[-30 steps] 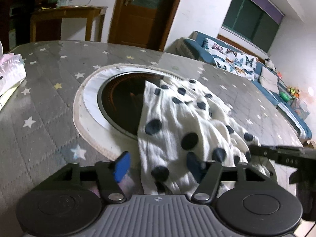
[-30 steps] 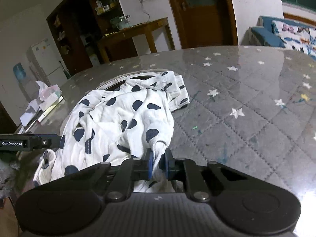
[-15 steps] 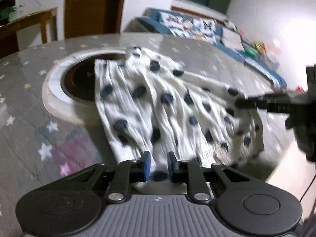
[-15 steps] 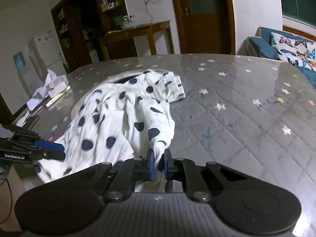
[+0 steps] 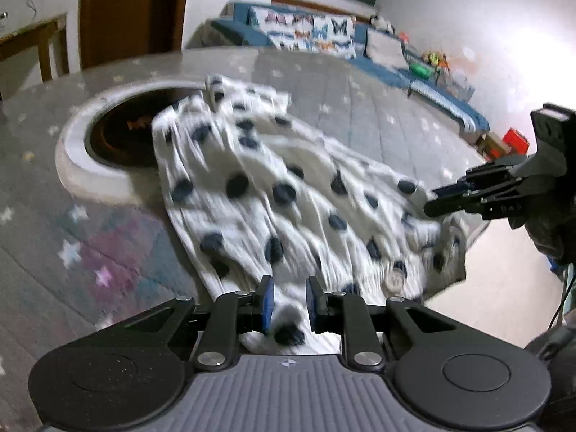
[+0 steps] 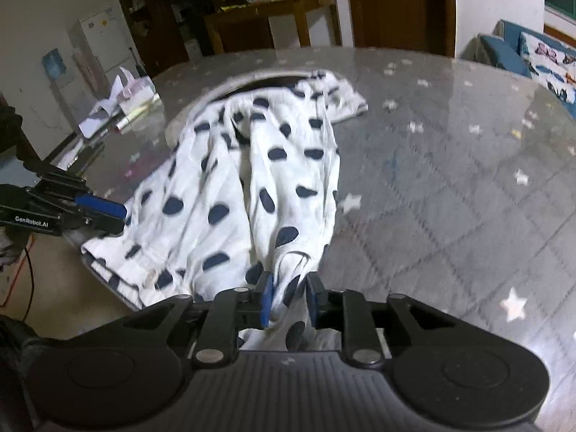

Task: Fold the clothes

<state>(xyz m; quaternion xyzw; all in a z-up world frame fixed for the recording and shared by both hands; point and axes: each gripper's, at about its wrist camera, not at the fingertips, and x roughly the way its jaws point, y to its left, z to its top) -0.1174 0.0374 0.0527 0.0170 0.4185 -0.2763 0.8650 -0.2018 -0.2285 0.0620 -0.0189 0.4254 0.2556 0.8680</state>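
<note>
Left tongs (image 5: 289, 300): pinching spotted garment (image 5: 288, 194) hem.
Right tongs (image 6: 289, 300): pinching bunched cloth.
Progress: garment stretched over bench (image 6: 450, 180); no fold made.

White lettering "GenRobot.AI" printed along the side of the left gripper (image 6: 108, 216), seen just beside the spotted garment (image 6: 230, 198). No other readable text.

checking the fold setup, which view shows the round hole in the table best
The left wrist view: the round hole shows with its pale rim, only its right side covered by the polka-dot garment. In the right wrist view the garment hides almost all of it; only a thin dark arc shows.
</note>
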